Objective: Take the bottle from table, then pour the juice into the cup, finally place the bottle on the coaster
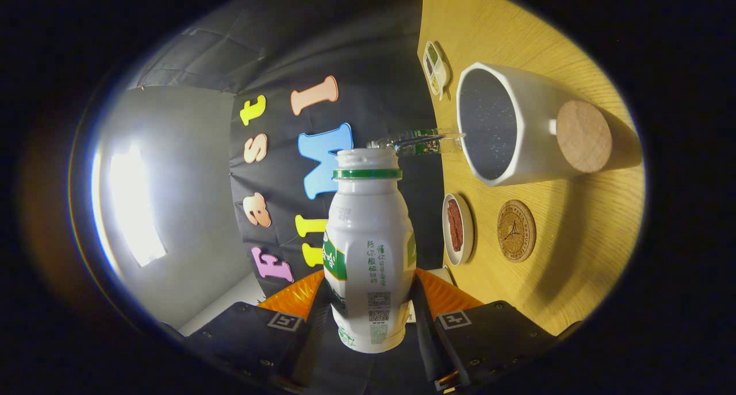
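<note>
The claw (369, 303) is clamped on the white bottle (368, 251), both fingers pressing its sides, its open mouth at twelve o'clock. At two o'clock stands the white cup (517, 130); on the surface (581, 257), at three o'clock, lies the round coaster (516, 230).

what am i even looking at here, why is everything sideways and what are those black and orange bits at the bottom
This is a camera riding on a hand-held gripper, looking forward along its two fingers. The black and orange bits are those fingers, with the jaws closed on a white bottle with no cap on it. The person has tipped the gripper over, so the wooden table looks like a wall on one side. On it stand a white cup with a cork-ended handle, a round coaster, a small plate of food and a small divided dish. The bottle's mouth is turned toward the cup. No juice is visibly flowing.
</note>
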`<action>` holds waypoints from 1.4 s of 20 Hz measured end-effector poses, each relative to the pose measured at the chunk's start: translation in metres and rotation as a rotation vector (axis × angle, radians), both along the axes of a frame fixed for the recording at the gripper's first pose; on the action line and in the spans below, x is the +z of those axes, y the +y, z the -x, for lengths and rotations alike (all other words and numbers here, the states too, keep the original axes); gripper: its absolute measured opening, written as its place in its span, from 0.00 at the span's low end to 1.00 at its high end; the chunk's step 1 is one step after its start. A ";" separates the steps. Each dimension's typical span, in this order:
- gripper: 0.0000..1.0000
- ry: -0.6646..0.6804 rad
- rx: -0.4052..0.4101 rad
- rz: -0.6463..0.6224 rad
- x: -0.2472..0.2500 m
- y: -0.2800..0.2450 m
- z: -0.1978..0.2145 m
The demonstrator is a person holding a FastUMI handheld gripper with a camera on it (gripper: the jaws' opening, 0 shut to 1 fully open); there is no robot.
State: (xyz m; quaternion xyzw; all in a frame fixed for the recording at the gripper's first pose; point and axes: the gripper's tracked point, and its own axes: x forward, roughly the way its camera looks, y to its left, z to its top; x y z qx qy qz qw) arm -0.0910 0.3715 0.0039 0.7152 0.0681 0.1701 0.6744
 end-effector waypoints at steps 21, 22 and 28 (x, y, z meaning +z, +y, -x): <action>0.71 0.017 0.000 -0.079 0.006 0.000 0.003; 0.71 0.019 0.001 -0.082 0.006 0.000 0.003; 0.71 0.022 0.004 -0.103 0.007 0.002 0.003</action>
